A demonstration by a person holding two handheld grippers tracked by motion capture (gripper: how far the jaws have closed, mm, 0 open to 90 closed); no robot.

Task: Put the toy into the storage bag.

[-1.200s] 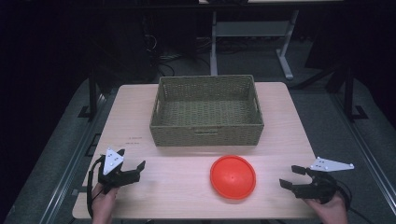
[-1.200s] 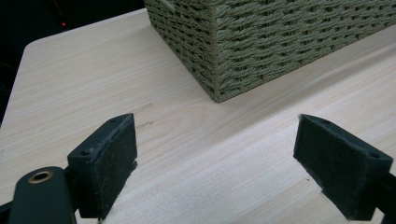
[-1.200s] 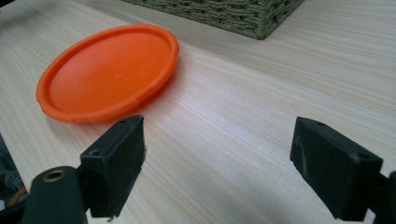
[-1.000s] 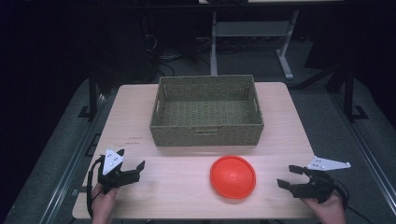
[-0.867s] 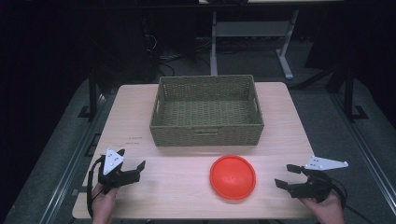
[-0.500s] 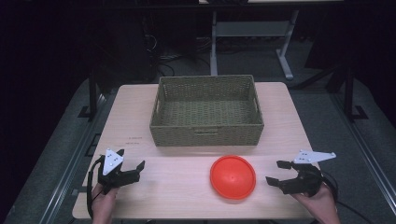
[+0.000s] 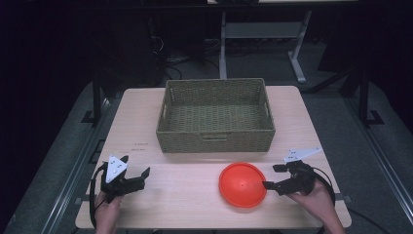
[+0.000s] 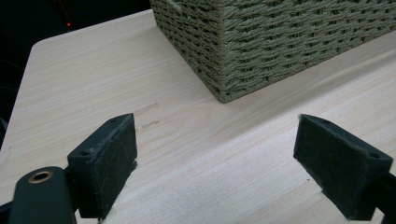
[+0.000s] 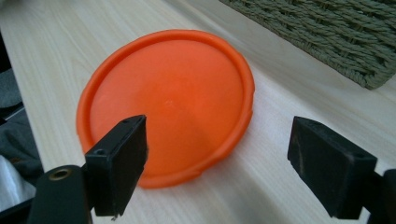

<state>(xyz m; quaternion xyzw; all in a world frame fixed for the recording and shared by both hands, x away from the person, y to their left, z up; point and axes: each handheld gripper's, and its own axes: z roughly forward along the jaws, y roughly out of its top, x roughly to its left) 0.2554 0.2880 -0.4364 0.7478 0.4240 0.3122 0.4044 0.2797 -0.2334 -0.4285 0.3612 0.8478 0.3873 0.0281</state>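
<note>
A light wooden table [image 7: 190, 195] seen from above, with dark floor around it. A woven, olive-green rectangular basket [image 7: 215, 117] sits at the far middle of the table and looks empty. In front of it, toward the person's right, an orange plastic disc [image 7: 242, 184] with a raised rim lies flat on the wood, apart from the basket.

The right gripper [image 7: 274, 176], held in a hand at the table's near right, sits just beside the disc's right edge with its jaws spread wide. In the right gripper view, one jaw hangs over the disc's near rim and the other stands over bare wood beside it; nothing is gripped. The left gripper [image 7: 135, 172] rests near the table's front left corner, well apart from the disc, jaws also wide and empty; the left gripper view looks toward a corner of the basket.

Likely risks, judged from this layout: the disc is thin and lies flush on a smooth top, so a jaw closing from the side may push it away instead of catching the rim. A shallow bite on the rim could let the disc tilt and slip out when lifted. A sliding disc might also bump against the basket wall.
</note>
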